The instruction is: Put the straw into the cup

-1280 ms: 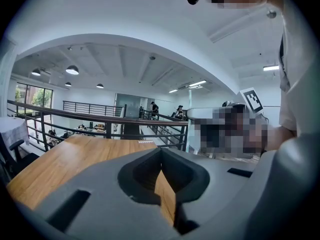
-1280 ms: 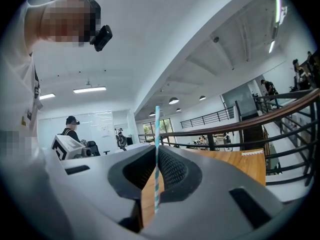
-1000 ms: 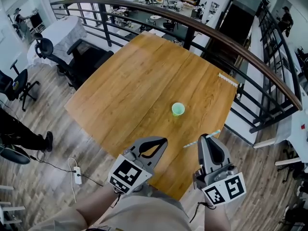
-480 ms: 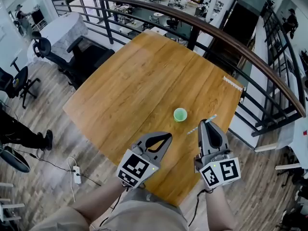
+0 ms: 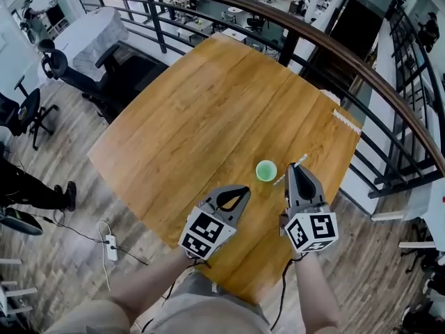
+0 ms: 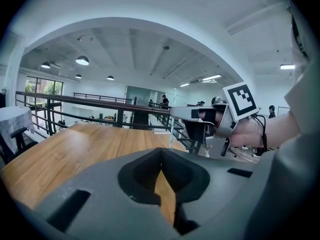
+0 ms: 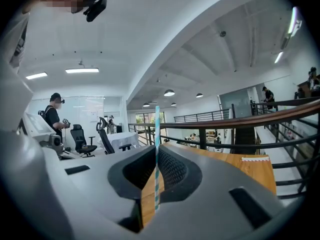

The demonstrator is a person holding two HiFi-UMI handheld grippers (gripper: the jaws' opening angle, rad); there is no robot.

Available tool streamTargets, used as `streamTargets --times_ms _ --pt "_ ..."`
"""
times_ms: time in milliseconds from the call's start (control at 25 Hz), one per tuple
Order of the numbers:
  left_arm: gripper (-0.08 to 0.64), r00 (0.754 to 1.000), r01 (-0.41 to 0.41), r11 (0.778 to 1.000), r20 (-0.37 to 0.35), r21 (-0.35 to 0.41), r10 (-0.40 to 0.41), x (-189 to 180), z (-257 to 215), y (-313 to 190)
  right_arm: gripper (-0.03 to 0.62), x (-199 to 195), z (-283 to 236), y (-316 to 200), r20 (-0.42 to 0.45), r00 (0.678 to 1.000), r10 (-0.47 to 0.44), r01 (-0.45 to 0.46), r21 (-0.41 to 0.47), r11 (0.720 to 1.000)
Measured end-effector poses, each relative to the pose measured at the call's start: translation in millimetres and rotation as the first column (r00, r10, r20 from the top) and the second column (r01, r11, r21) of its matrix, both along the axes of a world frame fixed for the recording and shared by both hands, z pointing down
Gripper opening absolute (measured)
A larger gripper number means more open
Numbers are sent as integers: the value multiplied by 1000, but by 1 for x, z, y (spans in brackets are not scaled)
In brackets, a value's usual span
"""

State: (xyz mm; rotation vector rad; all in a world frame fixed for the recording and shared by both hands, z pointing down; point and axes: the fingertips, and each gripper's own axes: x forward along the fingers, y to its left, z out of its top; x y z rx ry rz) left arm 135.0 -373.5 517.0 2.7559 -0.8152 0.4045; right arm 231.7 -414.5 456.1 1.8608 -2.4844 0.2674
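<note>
1. My right gripper (image 7: 156,151) is clenched on the striped straw (image 7: 157,134). The straw stands upright between the two jaws and sticks out above them.
2. In the head view the straw is tilted. Its lower end is just beside the right side of the green cup (image 5: 265,170), and it is not inside the cup.
3. The cup stands upright on the wooden table (image 5: 201,110), near the edge closest to me.
4. My left gripper (image 6: 161,156) has its jaws pressed together with nothing between them. It hovers to the left of the cup, apart from it.
5. A white paper strip (image 5: 345,121) lies at the table's far right edge, well apart from the cup.
</note>
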Motion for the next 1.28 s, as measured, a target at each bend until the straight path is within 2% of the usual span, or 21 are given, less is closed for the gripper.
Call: streamTargets --times_ms 320,520,1000,1280 --pt "14 1000 -20 999 -4 -32 20 22 22 -25 28 3 31 -38 10 1000 15 -14 -31 999" --pt "14 1000 -12 998 2 -59 12 28 37 -36 28 3 56 -54 -13 1000 14 -15 -73 997" --pt "14 996 -25 985 76 -170 39 28 92 -23 28 11 122 -66 31 995 92 -85 -175 981" --pt "14 999 4 983 44 -183 4 27 90 -26 28 16 140 -68 -4 995 104 -103 -174 979"
